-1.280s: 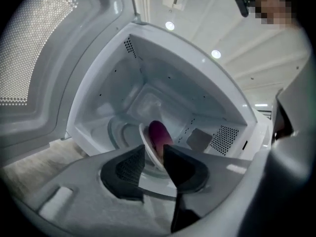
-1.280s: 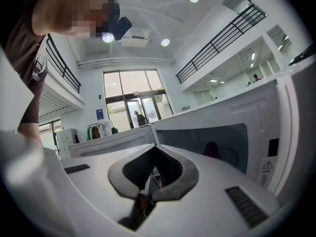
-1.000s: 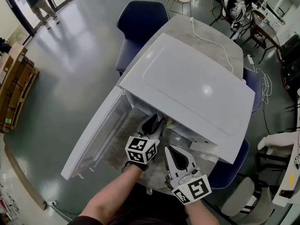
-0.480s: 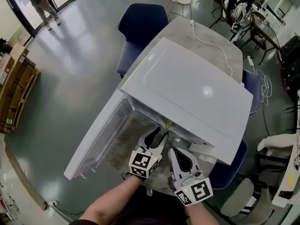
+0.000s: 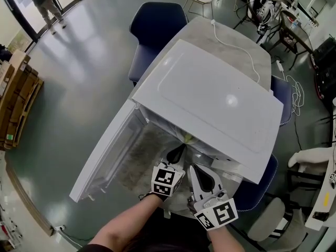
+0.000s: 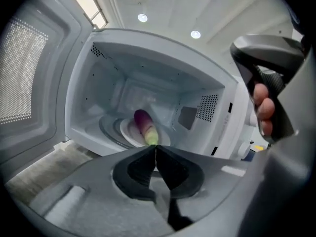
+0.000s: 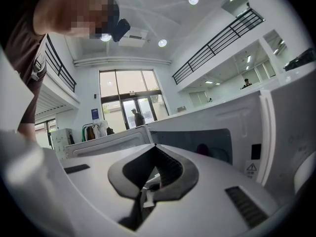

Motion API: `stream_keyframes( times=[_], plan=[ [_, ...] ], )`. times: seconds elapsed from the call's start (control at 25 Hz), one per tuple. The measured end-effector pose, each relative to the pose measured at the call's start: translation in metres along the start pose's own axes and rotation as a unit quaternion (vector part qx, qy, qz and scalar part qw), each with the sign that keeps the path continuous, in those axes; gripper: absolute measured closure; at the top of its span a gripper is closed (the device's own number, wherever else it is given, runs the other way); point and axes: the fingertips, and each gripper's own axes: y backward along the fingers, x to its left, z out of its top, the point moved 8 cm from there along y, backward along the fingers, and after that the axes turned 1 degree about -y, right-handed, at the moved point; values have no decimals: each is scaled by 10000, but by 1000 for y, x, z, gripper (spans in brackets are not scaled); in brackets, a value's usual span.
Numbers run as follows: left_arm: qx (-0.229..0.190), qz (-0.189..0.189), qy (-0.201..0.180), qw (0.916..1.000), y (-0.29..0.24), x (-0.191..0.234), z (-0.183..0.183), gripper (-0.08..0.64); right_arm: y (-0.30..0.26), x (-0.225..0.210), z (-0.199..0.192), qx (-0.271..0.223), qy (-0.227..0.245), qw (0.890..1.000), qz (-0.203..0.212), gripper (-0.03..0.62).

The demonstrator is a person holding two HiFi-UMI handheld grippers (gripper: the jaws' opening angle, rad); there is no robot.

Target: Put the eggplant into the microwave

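- since a second ago the left gripper (image 5: pixel 176 154) has drawn back out of the microwave (image 5: pixel 210 98) mouth, and its jaws, which were spread then, are now pressed together with nothing between them.
- the right gripper (image 5: pixel 191 168) sits just beside it at the table edge, jaw tips meeting, also empty.
- the eggplant (image 6: pixel 144 125) lies inside the cavity: smooth, stubby, purple fading to a yellow-green end, resting on a round white plate (image 6: pixel 129 132) on the turntable.
- the microwave is a glossy white box with a shallow raised panel on top; the cavity walls are pale and perforated with small vent holes.
- its door (image 5: pixel 102 156) hangs wide open toward the left, with a dotted mesh window (image 6: pixel 22 73).
- it stands on a table (image 5: pixel 231 35) with a mottled grey, stone-look top; a white cord (image 5: pixel 236 46) snakes across it.
- a navy padded chair (image 5: pixel 157 20) is tucked behind the table.
- the floor (image 5: pixel 79 62) is polished grey and reflective; stacked cardboard (image 5: pixel 16 98) lies at far left, and a person (image 5: pixel 44 1) stands near the glass doors.
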Motion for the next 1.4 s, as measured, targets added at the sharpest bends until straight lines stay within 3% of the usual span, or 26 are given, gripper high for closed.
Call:
stream_keyframes(
  times=[0.84, 1.4],
  plan=[
    [-86, 118, 94, 9998, -19, 22, 15, 549, -20, -3, 2, 112, 23, 9999, -6, 592],
    [-393, 5, 47, 9992, 70, -31, 108, 550, -4, 19, 62, 254, 201, 9994, -146, 592]
  ],
)
